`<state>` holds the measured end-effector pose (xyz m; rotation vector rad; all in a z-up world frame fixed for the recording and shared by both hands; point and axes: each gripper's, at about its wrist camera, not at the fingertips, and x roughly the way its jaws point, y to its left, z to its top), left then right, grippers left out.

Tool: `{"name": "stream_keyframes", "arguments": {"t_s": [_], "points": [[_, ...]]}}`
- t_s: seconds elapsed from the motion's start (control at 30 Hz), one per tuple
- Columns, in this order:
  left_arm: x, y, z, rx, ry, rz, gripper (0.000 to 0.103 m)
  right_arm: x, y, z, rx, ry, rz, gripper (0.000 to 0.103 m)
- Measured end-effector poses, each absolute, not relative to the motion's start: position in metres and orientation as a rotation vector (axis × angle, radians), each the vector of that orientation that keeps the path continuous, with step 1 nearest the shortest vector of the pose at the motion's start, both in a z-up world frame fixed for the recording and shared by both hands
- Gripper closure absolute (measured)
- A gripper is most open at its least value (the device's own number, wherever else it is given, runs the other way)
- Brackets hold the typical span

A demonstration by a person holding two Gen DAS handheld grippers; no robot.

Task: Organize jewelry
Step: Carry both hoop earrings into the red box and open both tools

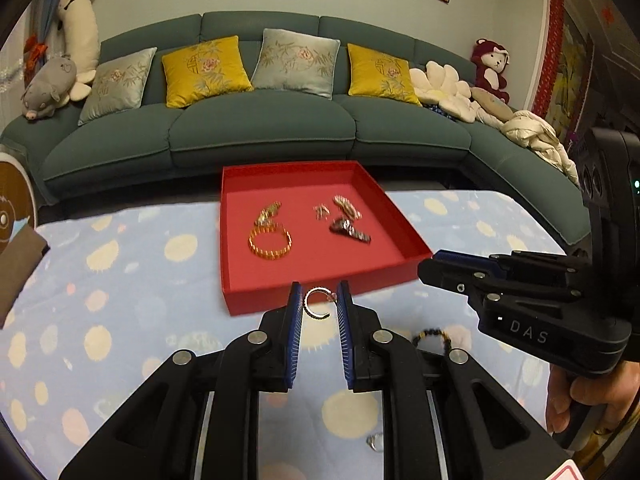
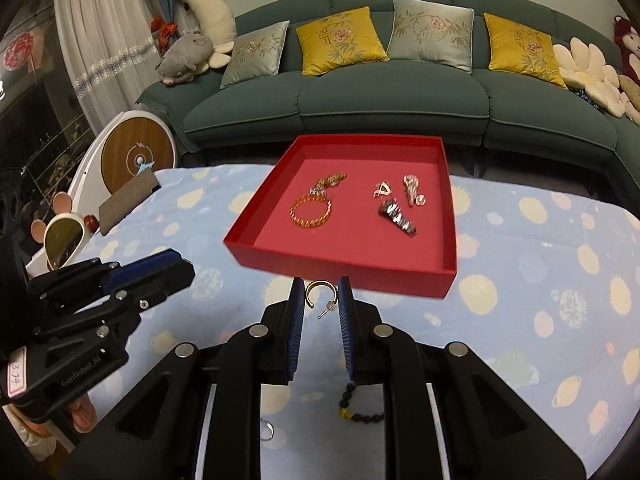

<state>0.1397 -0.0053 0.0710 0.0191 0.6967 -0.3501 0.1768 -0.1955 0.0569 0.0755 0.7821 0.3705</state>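
Observation:
In the left wrist view my left gripper [image 1: 319,294] is shut on a gold C-shaped hoop earring [image 1: 307,305], held in the air just before the near wall of the red tray [image 1: 320,292]. My right gripper [image 2: 320,290] is shut on a matching hoop earring [image 2: 316,283] whose post points down, above the table by the tray's near wall [image 2: 360,270]. Inside the tray lie a gold bracelet [image 2: 311,211], gold earrings [image 2: 412,190] and a dark banded piece [image 2: 398,216]. Each gripper shows in the other's view: the right [image 1: 430,268], the left [image 2: 184,270].
A dark bead bracelet [image 2: 360,408] and a small silver ring [image 2: 267,430] lie on the spotted blue tablecloth [image 2: 540,280] below the grippers. A green sofa [image 2: 392,96] with cushions stands behind the table. A small mirror [image 2: 64,240] and a round wooden device [image 2: 134,156] stand at the left.

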Motion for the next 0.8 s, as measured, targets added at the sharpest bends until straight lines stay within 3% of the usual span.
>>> {"name": "stream_keyframes", "arguments": {"t_s": [0.27, 0.53, 0.8], "points": [[0.239, -0.018, 0.092, 0.048, 0.680, -0.290, 0.088, 0.266, -0.197, 0.077, 0.089, 0.751, 0.307, 0.086], [0.329, -0.021, 0.064, 0.023, 0.768, -0.232, 0.088, 0.350, -0.180, 0.055, 0.128, 0.823, 0.302, 0.086], [0.369, -0.018, 0.031, 0.048, 0.820, -0.184, 0.088, 0.391, -0.170, 0.021, 0.133, 0.895, 0.288, 0.086]]}}
